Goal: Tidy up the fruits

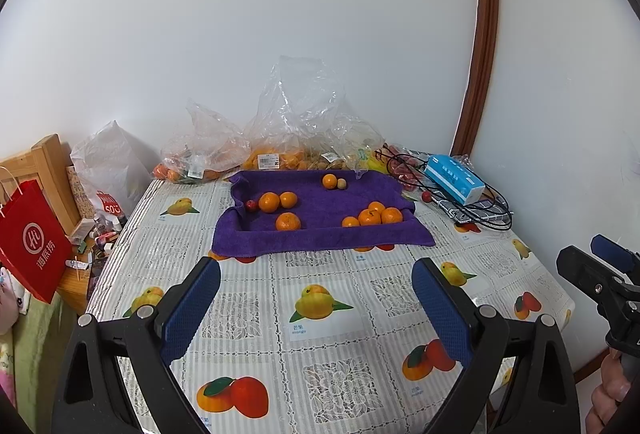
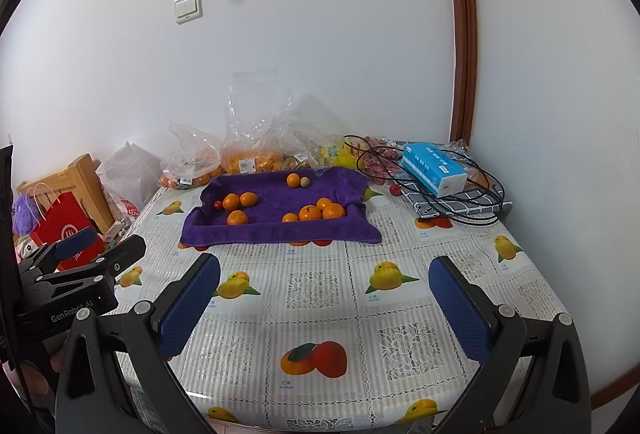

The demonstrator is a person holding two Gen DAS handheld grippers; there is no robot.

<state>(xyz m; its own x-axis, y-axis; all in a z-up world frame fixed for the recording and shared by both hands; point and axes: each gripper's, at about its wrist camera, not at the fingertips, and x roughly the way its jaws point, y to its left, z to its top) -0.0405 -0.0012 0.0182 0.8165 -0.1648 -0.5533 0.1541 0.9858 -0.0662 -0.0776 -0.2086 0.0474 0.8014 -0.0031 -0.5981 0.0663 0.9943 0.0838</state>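
Hovering over the table, left hand-held gripper and right hand-held gripper, both spread wide, empty. Oranges scattered on purple towel beyond, beside possibly a small red fruit.

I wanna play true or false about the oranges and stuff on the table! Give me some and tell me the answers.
1. The oranges lie on a purple towel. True.
2. The left gripper is squeezing an orange. False: it is open and holds nothing.
3. A blue box sits at the table's far right. True.
4. The right gripper is shut. False: it is open.
5. The towel is green. False: purple.
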